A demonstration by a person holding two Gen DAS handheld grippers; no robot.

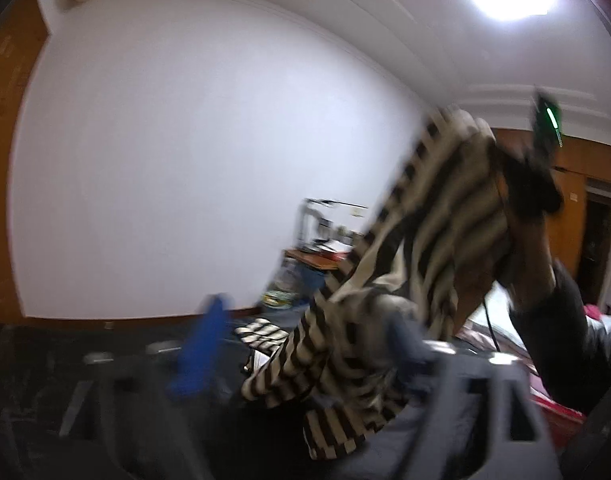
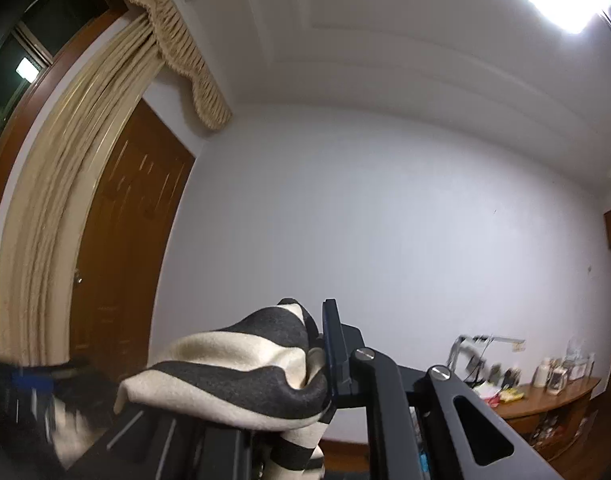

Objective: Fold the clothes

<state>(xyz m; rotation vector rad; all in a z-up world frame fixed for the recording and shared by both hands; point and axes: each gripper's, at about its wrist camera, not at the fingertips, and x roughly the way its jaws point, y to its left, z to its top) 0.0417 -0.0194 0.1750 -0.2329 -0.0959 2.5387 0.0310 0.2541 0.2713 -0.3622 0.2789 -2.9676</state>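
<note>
Striped garment (image 1: 437, 240) held aloft, gathered top end pinched in the right tool (image 2: 325, 360), jaws pressed together on a fold of the cloth. Seen again from the left wrist view: right tool (image 1: 505, 200) high at upper right, a dark-sleeved arm (image 1: 565, 320) below it. Long axis of the garment running on a slant, from that high pinch down and leftward to the loose striped end hanging just before the left tool (image 1: 305, 360). Left tool spread wide, blue finger (image 1: 201, 356) to one side and the other finger (image 1: 409, 344) against or just behind the cloth; contact not clear through blur, no grip visible. Lower end therefore nearer the left tool, upper end already taken by the right. Judged next: left tool to close on the hanging lower edge, so that the garment stretches between both tools. Further striped cloth (image 1: 261, 334) lying low beyond, on a dark surface (image 1: 33, 380). Risk judged: swinging fabric slipping past the open jaws.
</note>
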